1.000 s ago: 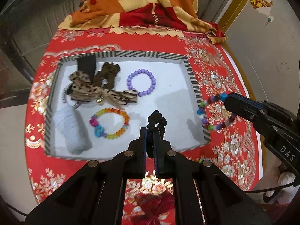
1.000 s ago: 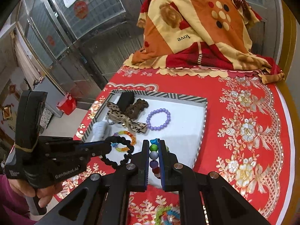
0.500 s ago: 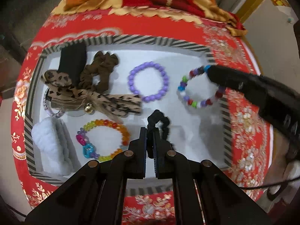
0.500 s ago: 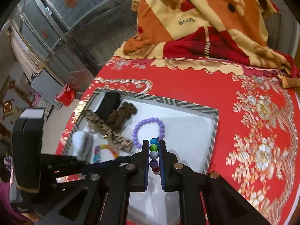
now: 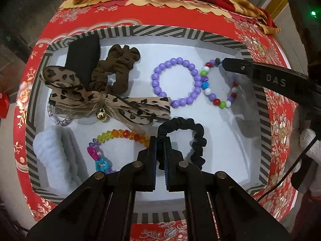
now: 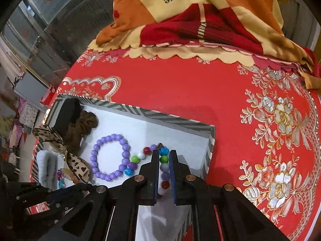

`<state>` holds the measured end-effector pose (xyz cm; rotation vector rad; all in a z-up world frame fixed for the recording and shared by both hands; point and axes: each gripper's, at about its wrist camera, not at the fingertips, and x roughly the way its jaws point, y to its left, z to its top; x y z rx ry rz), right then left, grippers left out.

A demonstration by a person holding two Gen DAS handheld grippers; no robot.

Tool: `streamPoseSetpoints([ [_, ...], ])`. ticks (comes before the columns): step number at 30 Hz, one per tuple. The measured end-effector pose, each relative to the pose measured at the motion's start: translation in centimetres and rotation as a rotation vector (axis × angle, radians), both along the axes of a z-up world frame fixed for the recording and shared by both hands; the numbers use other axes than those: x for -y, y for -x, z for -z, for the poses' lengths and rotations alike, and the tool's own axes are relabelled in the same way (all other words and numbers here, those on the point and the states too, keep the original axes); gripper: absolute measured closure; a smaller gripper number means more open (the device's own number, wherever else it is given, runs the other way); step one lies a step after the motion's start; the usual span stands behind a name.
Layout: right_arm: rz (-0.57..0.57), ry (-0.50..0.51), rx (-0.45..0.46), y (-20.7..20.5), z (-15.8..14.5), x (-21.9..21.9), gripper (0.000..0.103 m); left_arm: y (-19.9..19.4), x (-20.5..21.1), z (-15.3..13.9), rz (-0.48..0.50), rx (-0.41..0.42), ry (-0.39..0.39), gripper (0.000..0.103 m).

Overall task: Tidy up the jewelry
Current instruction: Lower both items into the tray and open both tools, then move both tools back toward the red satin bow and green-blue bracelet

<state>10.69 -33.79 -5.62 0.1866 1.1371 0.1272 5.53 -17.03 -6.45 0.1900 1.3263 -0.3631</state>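
Glossy round beads (image 6: pixel 164 161), ruched black scrunchie (image 5: pixel 192 134), possibly velvet

even indoor light; soft shadows cast inside the white tray (image 5: pixel 236 156); strong fisheye bending, corners blackened; slight blur noted.

The white letters "DAS" stand on the side of the black right gripper (image 5: pixel 220 63), seen from the left wrist view. The word "love", in dark letters and upside down in the right wrist view, stands on a cream patch of the orange, red and cream blanket (image 6: pixel 200 16) at the table's far edge.
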Motion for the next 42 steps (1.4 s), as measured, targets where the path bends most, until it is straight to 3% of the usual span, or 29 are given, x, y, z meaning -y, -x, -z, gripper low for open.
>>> streamPoseSetpoints([
  [9,0.019,-0.047,0.034,1.5,-1.2,0.2,0.09,0.3,0.5,-0.2,-0.002,0.018,-0.007,0.095],
  [11,0.018,-0.056,0.047,2.2,-1.8,0.0,0.087,0.5,0.5,-0.5,-0.002,0.033,-0.011,0.085],
  [13,0.014,-0.059,0.06,3.0,-2.4,-0.3,0.065,0.6,0.4,-0.7,-0.009,0.04,-0.001,0.065],
  [15,0.011,-0.065,0.068,3.7,-3.0,-0.5,0.061,0.7,0.3,-1.1,-0.017,0.046,0.007,0.057],
  [27,0.048,-0.058,0.128,10.9,-6.6,-1.1,0.061,3.2,-1.6,-4.0,-0.029,0.101,0.024,0.056],
  [42,0.136,-0.047,0.137,21.8,-7.5,-3.2,0.061,10.0,-5.3,-7.1,0.012,0.153,0.05,0.056],
])
